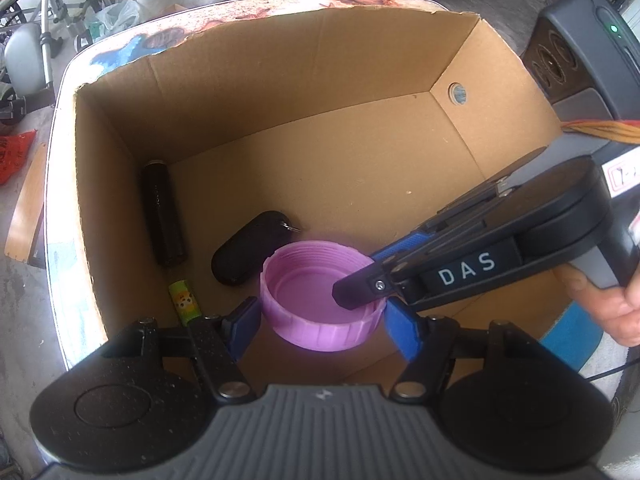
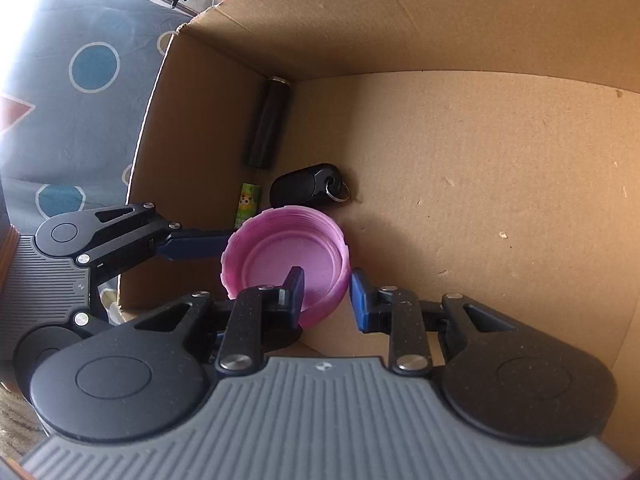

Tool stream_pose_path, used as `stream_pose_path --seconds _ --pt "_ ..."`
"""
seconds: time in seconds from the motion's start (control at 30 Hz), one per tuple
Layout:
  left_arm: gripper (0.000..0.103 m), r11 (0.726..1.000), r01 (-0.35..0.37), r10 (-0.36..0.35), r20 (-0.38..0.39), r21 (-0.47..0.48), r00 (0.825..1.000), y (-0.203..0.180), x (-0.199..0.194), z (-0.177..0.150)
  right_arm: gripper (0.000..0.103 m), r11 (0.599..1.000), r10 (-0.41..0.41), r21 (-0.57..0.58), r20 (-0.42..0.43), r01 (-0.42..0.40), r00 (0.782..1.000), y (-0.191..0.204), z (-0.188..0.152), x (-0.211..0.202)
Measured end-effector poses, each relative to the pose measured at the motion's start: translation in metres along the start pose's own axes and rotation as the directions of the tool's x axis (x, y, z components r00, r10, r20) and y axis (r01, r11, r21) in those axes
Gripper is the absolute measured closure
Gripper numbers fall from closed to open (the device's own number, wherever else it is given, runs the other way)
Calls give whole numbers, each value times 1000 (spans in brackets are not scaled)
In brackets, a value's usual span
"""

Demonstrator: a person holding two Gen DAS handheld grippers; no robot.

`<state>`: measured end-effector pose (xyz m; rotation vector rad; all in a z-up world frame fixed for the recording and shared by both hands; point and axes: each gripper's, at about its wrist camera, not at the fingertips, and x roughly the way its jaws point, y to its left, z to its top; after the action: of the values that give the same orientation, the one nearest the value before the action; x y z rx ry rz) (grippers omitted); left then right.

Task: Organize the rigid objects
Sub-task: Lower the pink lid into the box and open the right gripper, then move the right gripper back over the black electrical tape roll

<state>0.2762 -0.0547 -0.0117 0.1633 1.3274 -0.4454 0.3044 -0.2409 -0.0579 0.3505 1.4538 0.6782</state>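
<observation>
A purple screw lid [image 1: 316,292] [image 2: 276,256], hollow side up, hangs low and tilted inside a cardboard box [image 1: 280,80] [image 2: 440,20]. My left gripper [image 1: 322,320] spans it, a blue pad against each side of the rim; in the right wrist view one of its fingers [image 2: 192,245] meets the lid's left side. My right gripper [image 2: 326,296] [image 1: 368,276] straddles the rim wall, one finger inside the lid and one outside, with a small gap at the pads. A hand [image 1: 616,300] holds its handle.
On the box floor by the left wall lie a black cylinder [image 1: 164,216] [image 2: 269,128], a black key fob with a ring [image 1: 244,252] [image 2: 306,190] and a small green cartoon-printed tube [image 1: 184,300] [image 2: 249,204]. The box sits on a patterned table [image 2: 80,120].
</observation>
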Motion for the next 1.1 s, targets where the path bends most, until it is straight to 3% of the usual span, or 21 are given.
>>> stream_pose_path --seconds 0.53,0.83,1.0,1.1 --pt "26 1000 -9 9 -3 13 1000 -8 0 2 74 998 52 22 -37 -51 998 -7 11 15" --pt "26 1000 9 -11 113 16 993 -18 -28 -7 68 991 128 30 105 -131 986 -6 -2 -25" --pt "26 1000 26 -23 255 -7 967 -27 -64 -26 65 991 126 10 230 -132 965 -5 -37 -74" --pt "26 1000 23 -24 331 9 943 -39 -89 -45 64 992 122 -19 315 -122 941 -2 -69 -108"
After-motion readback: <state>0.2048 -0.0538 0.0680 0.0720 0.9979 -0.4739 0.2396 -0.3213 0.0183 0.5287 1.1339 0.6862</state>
